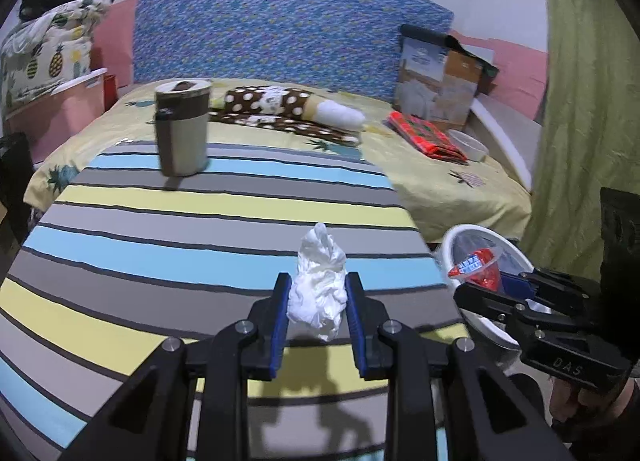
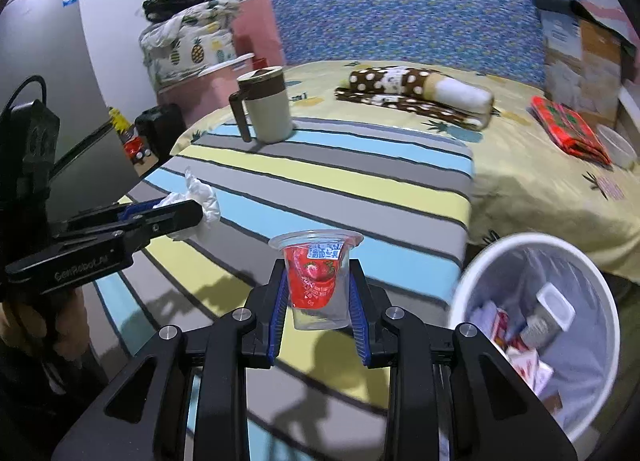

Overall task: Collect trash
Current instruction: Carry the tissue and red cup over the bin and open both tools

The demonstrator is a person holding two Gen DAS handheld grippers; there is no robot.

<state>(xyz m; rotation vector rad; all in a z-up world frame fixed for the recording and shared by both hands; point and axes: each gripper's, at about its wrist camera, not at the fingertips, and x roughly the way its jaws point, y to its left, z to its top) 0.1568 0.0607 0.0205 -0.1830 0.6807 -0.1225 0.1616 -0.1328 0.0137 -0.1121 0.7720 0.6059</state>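
My left gripper (image 1: 318, 303) is shut on a crumpled white tissue (image 1: 318, 289) and holds it above the striped table (image 1: 200, 245); the tissue also shows in the right wrist view (image 2: 204, 201). My right gripper (image 2: 318, 293) is shut on a clear plastic cup (image 2: 318, 281) with a red strawberry wrapper inside, held over the table's right part. The cup shows in the left wrist view (image 1: 478, 265). A white trash bin (image 2: 520, 245) lined with a clear bag stands to the right of the table, with several packages inside.
A beige mug (image 1: 182, 129) with a brown lid stands at the table's far left. Behind is a bed (image 2: 540, 189) with a polka-dot roll (image 2: 416, 93), a red packet (image 2: 568, 133), a white bowl (image 1: 472, 145) and a cardboard box (image 1: 438, 77). A green curtain (image 1: 584, 101) hangs on the right.
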